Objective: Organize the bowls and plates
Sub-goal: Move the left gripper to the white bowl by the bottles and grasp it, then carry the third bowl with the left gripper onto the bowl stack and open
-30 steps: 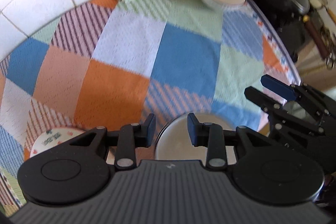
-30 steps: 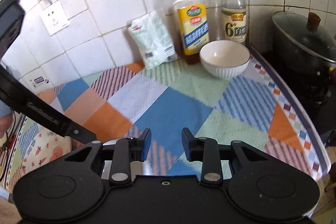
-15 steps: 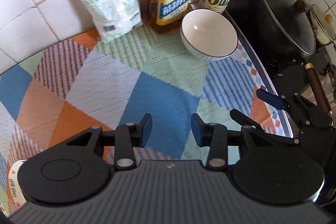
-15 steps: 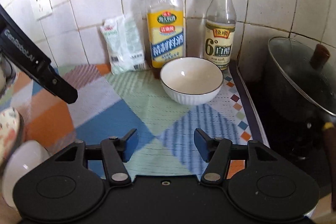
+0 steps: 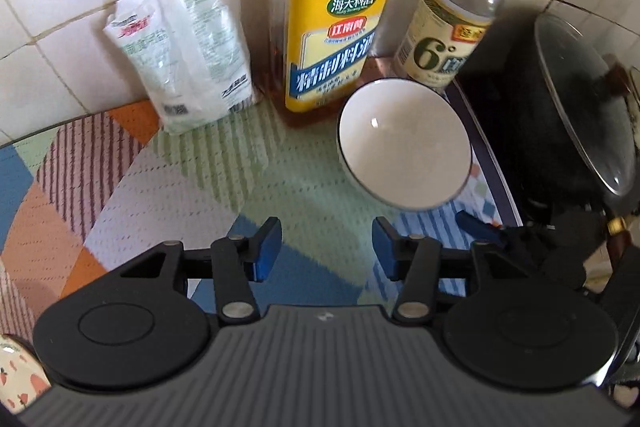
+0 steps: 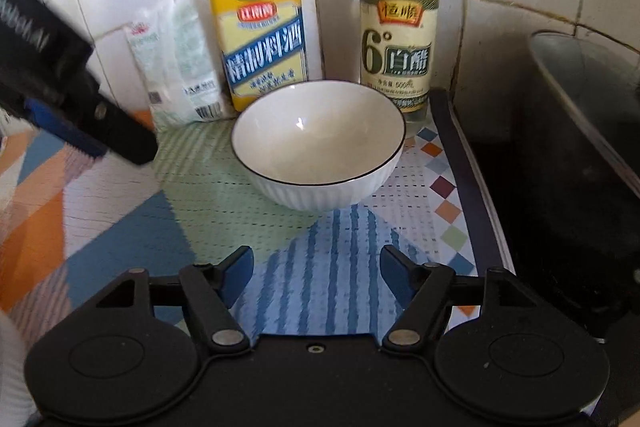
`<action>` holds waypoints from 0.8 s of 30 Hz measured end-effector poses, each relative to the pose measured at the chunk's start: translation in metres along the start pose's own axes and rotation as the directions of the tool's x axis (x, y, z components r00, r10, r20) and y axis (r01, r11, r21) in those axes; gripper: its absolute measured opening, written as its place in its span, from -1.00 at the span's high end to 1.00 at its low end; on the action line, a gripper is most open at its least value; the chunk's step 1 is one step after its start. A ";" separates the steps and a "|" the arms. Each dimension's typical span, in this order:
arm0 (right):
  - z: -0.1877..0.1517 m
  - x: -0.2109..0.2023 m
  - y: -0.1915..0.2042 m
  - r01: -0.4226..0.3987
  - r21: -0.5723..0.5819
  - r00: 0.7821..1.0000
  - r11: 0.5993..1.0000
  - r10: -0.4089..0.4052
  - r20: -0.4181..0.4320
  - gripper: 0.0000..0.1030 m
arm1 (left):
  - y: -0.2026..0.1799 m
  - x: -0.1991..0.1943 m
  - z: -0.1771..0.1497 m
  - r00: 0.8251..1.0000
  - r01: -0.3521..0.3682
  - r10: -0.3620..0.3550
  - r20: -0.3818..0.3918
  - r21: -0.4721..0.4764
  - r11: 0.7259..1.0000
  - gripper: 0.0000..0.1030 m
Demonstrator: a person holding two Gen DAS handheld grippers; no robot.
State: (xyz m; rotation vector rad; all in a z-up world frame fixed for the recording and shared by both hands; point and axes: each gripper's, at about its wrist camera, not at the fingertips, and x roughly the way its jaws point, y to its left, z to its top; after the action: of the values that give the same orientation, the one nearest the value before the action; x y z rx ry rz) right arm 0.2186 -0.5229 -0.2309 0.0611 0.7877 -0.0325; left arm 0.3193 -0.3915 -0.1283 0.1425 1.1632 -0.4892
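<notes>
A white ribbed bowl with a dark rim [image 6: 318, 147] stands upright and empty on the patterned mat, near the back right corner; it also shows in the left wrist view [image 5: 404, 143]. My right gripper [image 6: 317, 277] is open and empty, a short way in front of the bowl. My left gripper [image 5: 326, 247] is open and empty, in front and left of the bowl. The left gripper's body shows at the left of the right wrist view [image 6: 72, 99]. A patterned dish edge [image 5: 18, 375] peeks in at the lower left.
A yellow-labelled bottle [image 6: 260, 27] and a vinegar bottle [image 6: 398, 39] stand against the tiled wall just behind the bowl. A white packet [image 6: 176, 67] leans left of them. A black lidded pot [image 5: 576, 115] sits on the stove at right, past the mat's edge [image 6: 460, 163].
Both grippers have moved forward toward the back right corner, so the bowl and bottles are much nearer. The right gripper's jaws have opened wider. The other dishes have left the views.
</notes>
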 end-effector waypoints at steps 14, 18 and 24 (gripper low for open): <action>0.017 0.040 0.009 0.014 -0.059 0.998 0.998 -0.010 0.064 -0.83 | -0.007 0.059 0.025 1.000 0.004 -0.004 -0.003 -0.044 0.999 0.00; 0.021 0.049 0.004 0.014 -0.047 0.996 0.999 -0.010 0.083 -0.84 | -0.011 0.071 0.029 1.000 0.003 -0.002 0.004 -0.033 0.999 0.24; 0.023 0.057 0.002 -0.004 -0.058 0.996 0.998 0.009 0.091 -0.90 | -0.010 0.085 0.026 0.999 0.044 -0.044 -0.016 -0.036 0.998 0.72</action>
State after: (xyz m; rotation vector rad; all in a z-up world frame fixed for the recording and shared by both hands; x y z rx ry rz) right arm 0.2753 -0.5224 -0.2547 0.0069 0.6968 -0.0063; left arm 0.3630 -0.4346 -0.1935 0.0906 1.1928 -0.5067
